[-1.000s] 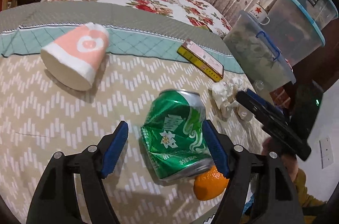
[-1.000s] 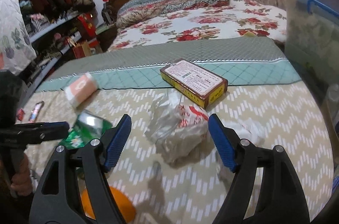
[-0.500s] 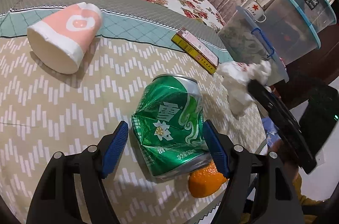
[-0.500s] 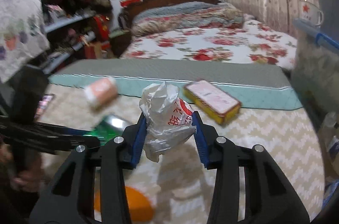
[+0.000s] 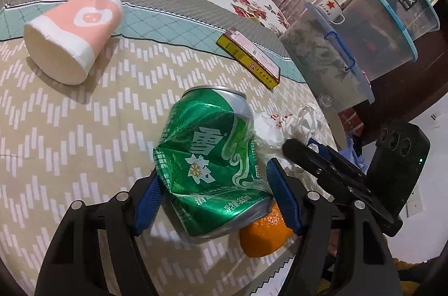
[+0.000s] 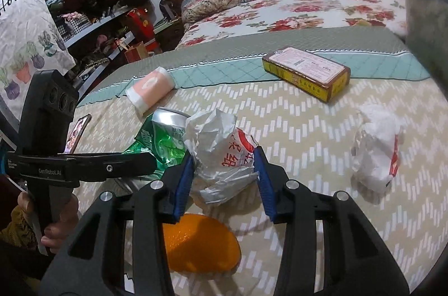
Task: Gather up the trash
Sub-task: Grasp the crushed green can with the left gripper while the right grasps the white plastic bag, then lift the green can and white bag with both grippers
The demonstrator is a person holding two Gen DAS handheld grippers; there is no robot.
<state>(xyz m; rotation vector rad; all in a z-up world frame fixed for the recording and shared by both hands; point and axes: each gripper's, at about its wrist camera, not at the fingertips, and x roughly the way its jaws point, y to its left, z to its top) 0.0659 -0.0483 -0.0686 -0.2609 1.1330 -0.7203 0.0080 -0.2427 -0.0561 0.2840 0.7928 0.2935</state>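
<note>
Between the blue pads of the left claw sits the crushed green can, its long axis running away from the claw and tilted, top end farthest; the jaws are closing on it, pads at its dented flanks. Just right, nearly touching the can, the right claw pinches a crumpled white wrapper above the counter. Farther right, a second crumpled wrapper lies loose, nearer the right claw.

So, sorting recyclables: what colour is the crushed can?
Green with white lettering; the crushed can shows best in the left wrist view.
</note>
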